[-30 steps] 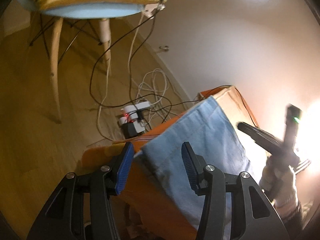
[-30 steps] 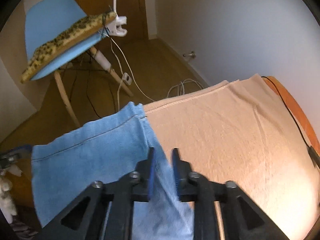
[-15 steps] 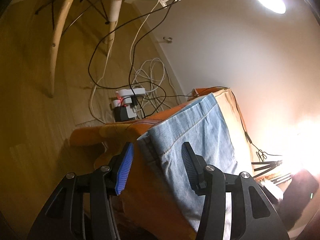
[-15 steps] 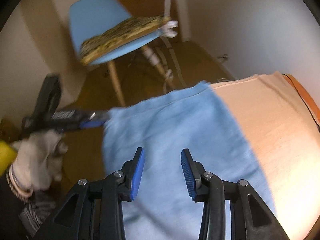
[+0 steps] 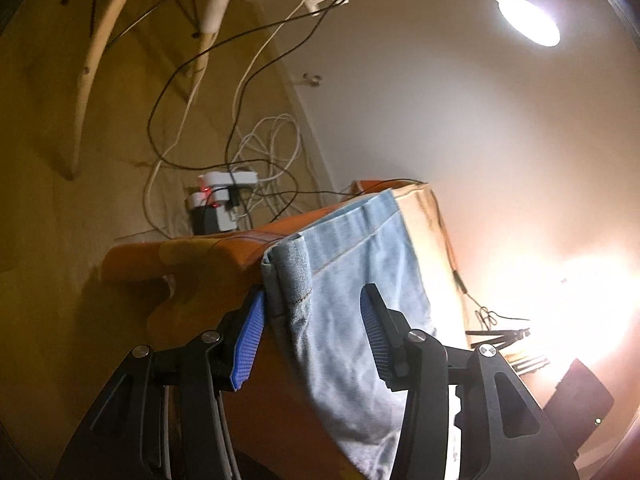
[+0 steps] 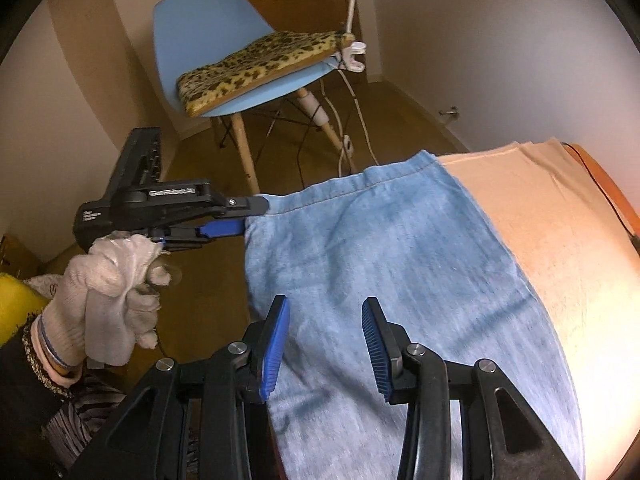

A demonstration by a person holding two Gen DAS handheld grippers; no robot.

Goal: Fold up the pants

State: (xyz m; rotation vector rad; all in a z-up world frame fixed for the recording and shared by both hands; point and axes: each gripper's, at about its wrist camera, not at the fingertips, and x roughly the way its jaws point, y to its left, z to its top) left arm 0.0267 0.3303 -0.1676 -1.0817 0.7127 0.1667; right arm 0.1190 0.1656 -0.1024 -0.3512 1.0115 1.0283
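Light blue denim pants (image 6: 384, 256) lie on a peach cloth (image 6: 560, 216) over an orange surface, one edge hanging off its near side. In the left wrist view the pants (image 5: 352, 304) drape over the corner, a belt loop (image 5: 296, 276) showing. My left gripper (image 5: 310, 332) is open, its jaws either side of the pants' corner. It also shows in the right wrist view (image 6: 252, 218), at the pants' left corner. My right gripper (image 6: 324, 348) is open just above the pants' near part.
A blue chair (image 6: 224, 52) with a leopard cushion (image 6: 260, 68) stands beyond the surface. A power strip (image 5: 220, 192) and tangled cables lie on the wooden floor. A lit lamp (image 5: 528, 20) hangs above. A black cable (image 6: 608, 192) runs along the surface's right edge.
My right gripper has opened, let go of the pants and pulled back left. My left gripper has moved closer to the pants' corner, still open.
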